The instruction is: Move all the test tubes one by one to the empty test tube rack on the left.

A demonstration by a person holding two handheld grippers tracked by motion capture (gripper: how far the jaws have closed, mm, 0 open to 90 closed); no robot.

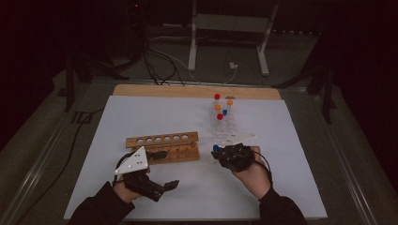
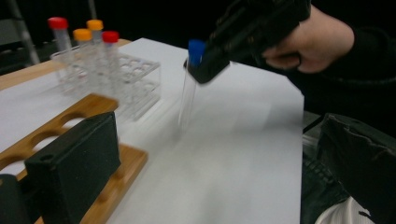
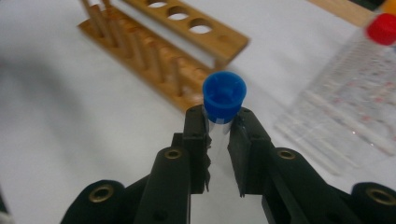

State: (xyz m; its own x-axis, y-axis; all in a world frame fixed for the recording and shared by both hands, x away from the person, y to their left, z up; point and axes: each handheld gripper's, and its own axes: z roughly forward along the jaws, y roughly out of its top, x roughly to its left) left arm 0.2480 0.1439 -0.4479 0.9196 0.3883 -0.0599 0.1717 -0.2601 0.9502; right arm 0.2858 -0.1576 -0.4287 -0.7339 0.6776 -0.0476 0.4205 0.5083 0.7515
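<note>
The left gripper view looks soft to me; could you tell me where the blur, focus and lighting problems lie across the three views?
Left gripper view: blue-capped tube and wooden rack streaked by motion blur. Right gripper view: blue cap fairly sharp, clear rack out of focus. High view: dim, with dark surroundings beyond the white sheet.

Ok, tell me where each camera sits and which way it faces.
High view: above the person's side, looking forward and down at the table; both forearms enter from below.
Left gripper view: on the left gripper, facing the right gripper and clear rack.
Right gripper view: on the right gripper, looking along its jaws.
Shared by all: blue-capped tube, wooden rack.
</note>
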